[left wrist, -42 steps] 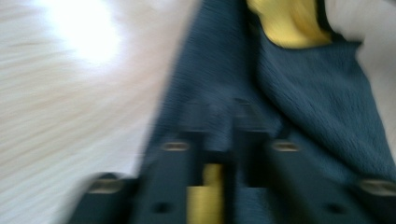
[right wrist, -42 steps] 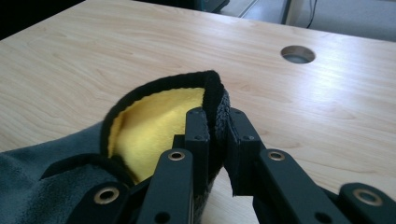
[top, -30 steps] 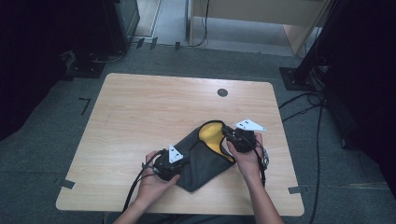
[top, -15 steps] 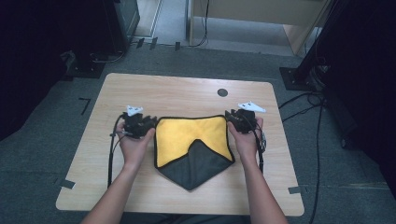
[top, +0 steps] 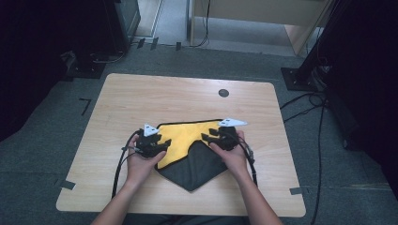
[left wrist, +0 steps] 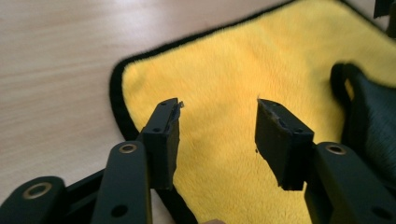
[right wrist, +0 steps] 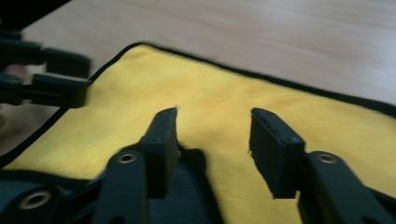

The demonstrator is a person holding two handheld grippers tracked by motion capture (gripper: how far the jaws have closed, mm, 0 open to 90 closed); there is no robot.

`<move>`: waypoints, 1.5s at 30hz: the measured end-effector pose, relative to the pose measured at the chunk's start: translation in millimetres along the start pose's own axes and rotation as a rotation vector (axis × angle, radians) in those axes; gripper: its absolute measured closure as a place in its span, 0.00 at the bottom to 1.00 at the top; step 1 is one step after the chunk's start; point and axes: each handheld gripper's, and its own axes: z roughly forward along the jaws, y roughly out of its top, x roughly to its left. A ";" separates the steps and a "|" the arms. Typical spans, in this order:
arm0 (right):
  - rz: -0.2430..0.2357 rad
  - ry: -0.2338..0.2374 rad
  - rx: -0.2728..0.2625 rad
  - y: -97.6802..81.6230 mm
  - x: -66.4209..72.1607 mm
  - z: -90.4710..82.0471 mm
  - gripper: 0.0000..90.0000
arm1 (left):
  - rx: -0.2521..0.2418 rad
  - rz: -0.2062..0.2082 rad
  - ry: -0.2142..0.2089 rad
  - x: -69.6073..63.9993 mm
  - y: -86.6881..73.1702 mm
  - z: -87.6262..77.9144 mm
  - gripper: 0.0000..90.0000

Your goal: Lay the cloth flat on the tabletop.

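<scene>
- Since half a second back, both my hands slid inward; left gripper (top: 162, 143) and right gripper (top: 206, 137) jaws have just been opening, nothing between them.
- Yellow plush cloth with black underside (top: 180, 138) lies half unfolded; next, I judge, re-grip a corner.

A wooden table (top: 141, 98) stands on grey carpet (top: 47, 140).

Yellow-and-black cloth (top: 187, 140), partly folded, on table (top: 141, 98)

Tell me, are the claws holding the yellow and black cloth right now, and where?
No. The left claw and right claw have just been opening; their jaws stand apart above the cloth, gripping nothing.
</scene>
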 end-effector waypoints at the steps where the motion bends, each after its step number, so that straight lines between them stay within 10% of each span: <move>1: 0.000 0.000 0.000 0.0 0.0 0.0 0.56 | 0.014 0.009 0.005 -1.8 -1.8 2.7 0.54; 6: -0.138 -0.017 0.120 -6.0 29.1 28.6 0.50 | 0.062 0.039 0.040 -3.4 -11.6 11.7 0.55; 9: -0.193 -0.078 0.134 -12.3 32.9 31.6 0.81 | 0.046 0.088 0.073 -7.8 -17.3 10.1 0.55; 17: -0.151 -0.107 0.049 -28.5 16.9 -30.6 0.96 | 0.012 0.058 0.084 -6.9 -23.4 7.1 0.55; 25: -0.105 -0.177 0.123 -86.9 -5.2 -118.5 0.95 | -0.048 0.026 0.018 -19.3 -21.5 -0.7 0.52; 34: 0.036 -0.224 0.108 -100.9 -30.2 -151.0 0.85 | -0.017 0.173 -0.098 -62.2 -18.9 4.9 0.57; 40: -0.002 -0.238 0.050 -93.7 -23.4 -147.8 0.79 | 0.049 0.263 -0.116 -77.4 -26.4 8.1 0.64; 42: -0.012 -0.228 0.031 -88.5 -17.6 -142.5 0.77 | 0.048 0.346 -0.143 -82.2 -31.3 7.0 0.89; 45: -0.026 -0.228 0.028 -86.9 -13.9 -139.2 0.77 | 0.049 0.376 -0.180 -82.7 -31.8 3.3 0.93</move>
